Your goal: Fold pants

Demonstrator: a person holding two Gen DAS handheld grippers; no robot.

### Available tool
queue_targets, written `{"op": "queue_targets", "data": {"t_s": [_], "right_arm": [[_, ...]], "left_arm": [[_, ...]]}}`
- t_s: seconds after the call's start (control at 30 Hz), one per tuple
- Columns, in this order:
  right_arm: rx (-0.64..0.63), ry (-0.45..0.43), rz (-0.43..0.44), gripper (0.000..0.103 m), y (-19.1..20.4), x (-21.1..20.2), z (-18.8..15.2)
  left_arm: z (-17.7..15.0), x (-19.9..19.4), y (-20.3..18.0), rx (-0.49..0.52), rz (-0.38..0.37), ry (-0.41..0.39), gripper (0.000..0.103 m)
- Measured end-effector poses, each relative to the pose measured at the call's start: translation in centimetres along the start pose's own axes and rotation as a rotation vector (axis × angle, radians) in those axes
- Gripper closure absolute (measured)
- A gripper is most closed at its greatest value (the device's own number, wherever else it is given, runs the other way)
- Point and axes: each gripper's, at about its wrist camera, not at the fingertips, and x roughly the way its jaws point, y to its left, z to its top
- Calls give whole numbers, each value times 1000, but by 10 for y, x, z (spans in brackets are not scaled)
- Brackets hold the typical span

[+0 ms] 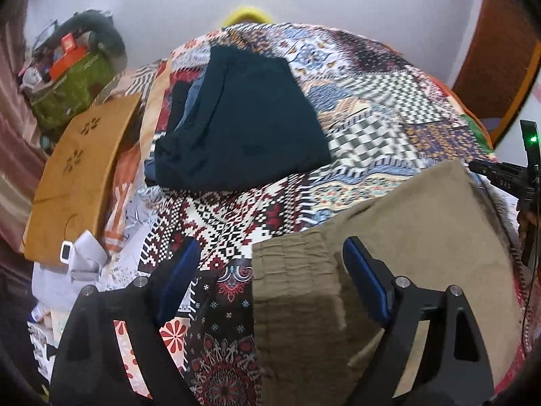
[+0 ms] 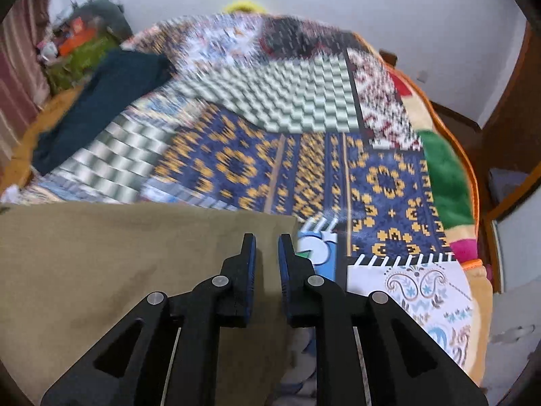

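Observation:
Khaki pants (image 1: 399,230) lie folded on the patterned bedspread, their gathered waistband (image 1: 294,270) near me in the left wrist view. My left gripper (image 1: 270,253) is wide open, its jaws either side of the waistband's left edge, holding nothing. In the right wrist view the khaki pants (image 2: 118,264) fill the lower left. My right gripper (image 2: 266,240) hovers over their right edge with the jaws a narrow gap apart and nothing between them.
A folded dark teal garment (image 1: 243,121) lies further back on the bed; it also shows in the right wrist view (image 2: 101,101). A wooden board (image 1: 77,176) and clutter with a green bag (image 1: 77,84) are at the left. A phone on a tripod (image 1: 527,155) stands right.

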Motion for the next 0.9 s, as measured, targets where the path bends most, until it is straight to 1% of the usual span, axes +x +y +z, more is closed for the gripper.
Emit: {"op": "queue_targets", "data": {"t_s": [0.1, 0.17, 0.23, 0.27, 0.33, 0.37, 0.43, 0.5, 0.57, 0.67, 0.77, 0.8, 0.83, 0.9], "right_arm": [[7, -44, 66, 88, 12, -27, -2], [-7, -71, 113, 83, 26, -44, -3], [-17, -88, 153, 74, 41, -56, -1], [-27, -99, 177, 71, 49, -64, -3], [-43, -117, 222, 63, 67, -76, -4], [-49, -122, 255, 61, 77, -82, -5], [-49, -120, 291, 56, 87, -85, -6], [-42, -94, 351, 52, 100, -83, -8], [-31, -60, 378, 51, 108, -77, -11], [-13, 28, 411, 51, 120, -56, -21], [-27, 126, 411, 51, 130, -40, -37], [-38, 136, 403, 50, 132, -39, -43], [-52, 136, 394, 49, 133, -40, -48], [-70, 102, 369, 46, 133, -50, -60]], "left_arm": [[4, -17, -7, 22, -30, -29, 16], [8, -27, -14, 35, -54, -45, 16], [12, -34, -20, 45, -82, -55, 15], [14, -36, -23, 48, -99, -55, 15], [18, -37, -29, 54, -131, -43, 15], [21, -36, -32, 60, -141, -35, 15], [23, -34, -38, 74, -157, -18, 15], [23, -27, -44, 90, -171, 15, 15], [19, -18, -50, 111, -164, 52, 15], [9, -7, -56, 143, -155, 96, 15], [-5, 6, -58, 162, -171, 165, 15], [-10, 8, -58, 171, -168, 177, 15], [-15, 7, -58, 180, -160, 173, 14], [-24, -1, -56, 191, -141, 151, 13]]}}
